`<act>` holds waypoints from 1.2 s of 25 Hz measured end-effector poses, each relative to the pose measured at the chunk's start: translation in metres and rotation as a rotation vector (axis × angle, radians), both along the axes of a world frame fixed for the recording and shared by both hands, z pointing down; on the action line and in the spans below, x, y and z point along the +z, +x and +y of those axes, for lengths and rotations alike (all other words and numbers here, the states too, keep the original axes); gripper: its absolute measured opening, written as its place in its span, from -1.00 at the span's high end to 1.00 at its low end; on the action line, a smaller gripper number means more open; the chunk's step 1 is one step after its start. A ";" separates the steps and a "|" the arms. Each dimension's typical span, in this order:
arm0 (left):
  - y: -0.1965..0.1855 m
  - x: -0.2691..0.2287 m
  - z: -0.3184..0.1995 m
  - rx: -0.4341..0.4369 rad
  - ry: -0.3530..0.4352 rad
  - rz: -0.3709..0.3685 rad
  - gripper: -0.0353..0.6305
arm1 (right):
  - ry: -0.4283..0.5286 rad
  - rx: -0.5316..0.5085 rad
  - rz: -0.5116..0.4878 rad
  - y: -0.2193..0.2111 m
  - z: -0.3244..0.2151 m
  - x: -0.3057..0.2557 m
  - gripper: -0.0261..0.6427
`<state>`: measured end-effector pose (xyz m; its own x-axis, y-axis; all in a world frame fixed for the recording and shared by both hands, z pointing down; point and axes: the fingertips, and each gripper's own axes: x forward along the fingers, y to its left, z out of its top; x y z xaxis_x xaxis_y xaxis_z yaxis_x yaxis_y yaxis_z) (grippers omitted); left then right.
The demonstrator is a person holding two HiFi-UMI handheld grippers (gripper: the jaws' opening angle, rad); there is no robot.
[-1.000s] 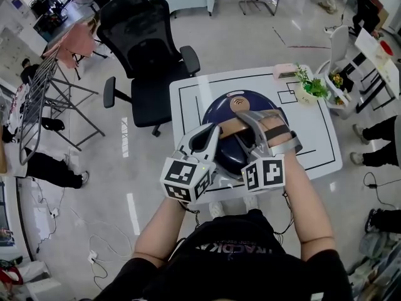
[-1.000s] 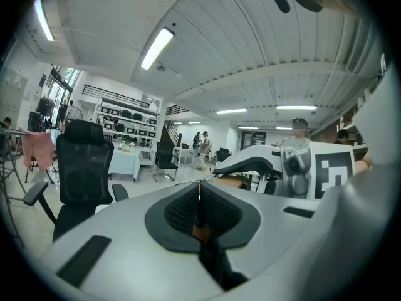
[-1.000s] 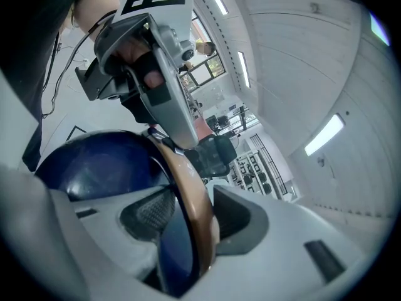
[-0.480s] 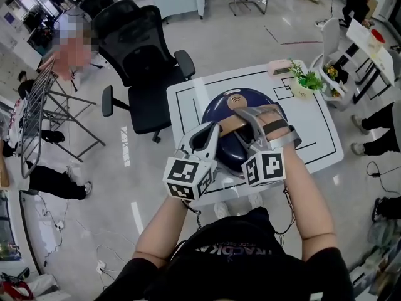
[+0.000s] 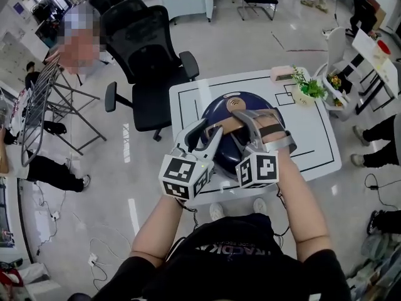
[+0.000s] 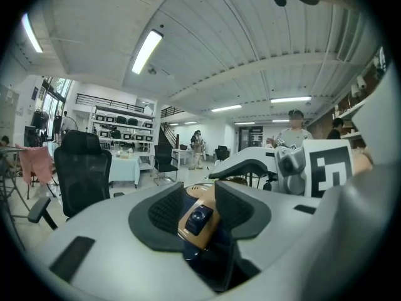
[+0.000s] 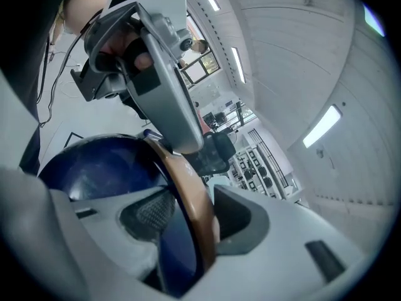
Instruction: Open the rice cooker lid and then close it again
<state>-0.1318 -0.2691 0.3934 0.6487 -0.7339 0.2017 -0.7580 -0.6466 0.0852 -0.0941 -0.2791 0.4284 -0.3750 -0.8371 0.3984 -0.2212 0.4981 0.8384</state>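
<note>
Sitting on the white table [image 5: 316, 140], the rice cooker [image 5: 250, 102] is seen with its lid down, its tan handle [image 7: 178, 168] pinched by the right gripper [image 7: 191, 213]. The left gripper [image 6: 199, 207] has just been opened halfway, the handle's dark button [image 6: 200, 217] left between its pads, untouched. The whole cooker could get dragged, or the grip lost, if the lid's pulled while the latch isn't released.

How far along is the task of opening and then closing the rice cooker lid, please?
Done: nothing that shows; the lid sits shut. In hand: the right hand-held gripper pinches the tan handle; the left hand-held gripper has just been opening its jaws, with the handle's dark button between them. Left: raising the lid, then closing it again.
</note>
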 end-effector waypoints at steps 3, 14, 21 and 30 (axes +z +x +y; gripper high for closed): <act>0.001 -0.012 0.003 -0.035 0.024 0.003 0.41 | -0.011 -0.011 -0.006 0.000 0.001 -0.003 0.35; -0.001 -0.054 0.019 -0.196 0.098 0.019 0.40 | -0.059 -0.057 -0.221 0.018 -0.004 -0.036 0.35; 0.009 -0.095 0.038 -0.244 0.178 0.059 0.35 | -0.074 -0.067 -0.423 0.045 -0.007 -0.065 0.35; 0.030 -0.110 0.056 -0.293 0.223 0.094 0.30 | -0.117 -0.059 -0.686 0.095 -0.015 -0.097 0.37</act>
